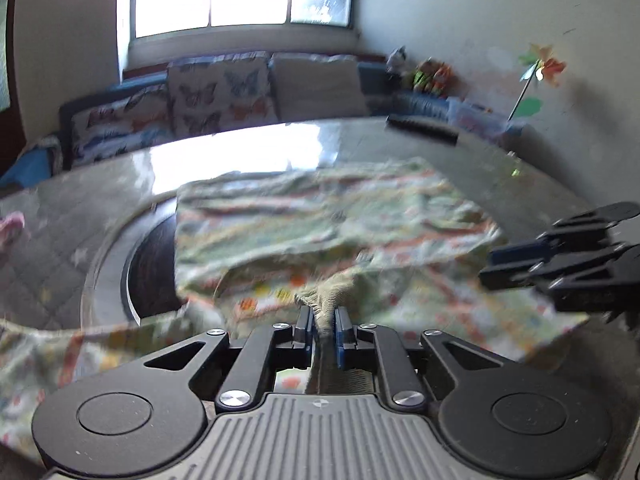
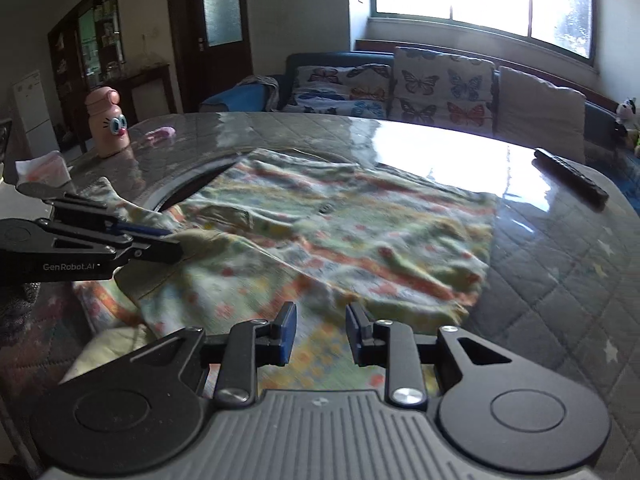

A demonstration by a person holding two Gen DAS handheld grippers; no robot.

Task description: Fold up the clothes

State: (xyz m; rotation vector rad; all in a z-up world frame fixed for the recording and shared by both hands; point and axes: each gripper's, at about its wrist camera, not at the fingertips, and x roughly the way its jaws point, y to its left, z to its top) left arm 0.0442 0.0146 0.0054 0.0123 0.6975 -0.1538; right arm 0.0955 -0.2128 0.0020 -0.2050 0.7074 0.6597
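A patterned garment [image 2: 320, 236] lies spread across the glossy quilted worktop [image 2: 560, 248], partly covering a dark round inset, as a person works on it with a hand-held tool in each hand. The left tool [image 1: 323, 318] is clamped on a ribbed fold of the cloth, seemingly the collar or a cuff, at the garment's near left edge, the fabric bunched up between its blue pads. The right tool [image 2: 321, 332] stands with its jaws apart and nothing between them, poised just above the near edge of the cloth, which runs on away from it toward the far side. The garment's long axis appears to stretch from the near left, where the left tool grips it, toward the far right, in the direction of a dark remote control [image 2: 572, 178] lying well clear of the fabric. A pink bottle with cartoon eyes [image 2: 108, 124] stands at the far left. The next fold looks to depend on the right tool taking hold of the near hem directly beneath it, since that edge is closer to it than to the left.
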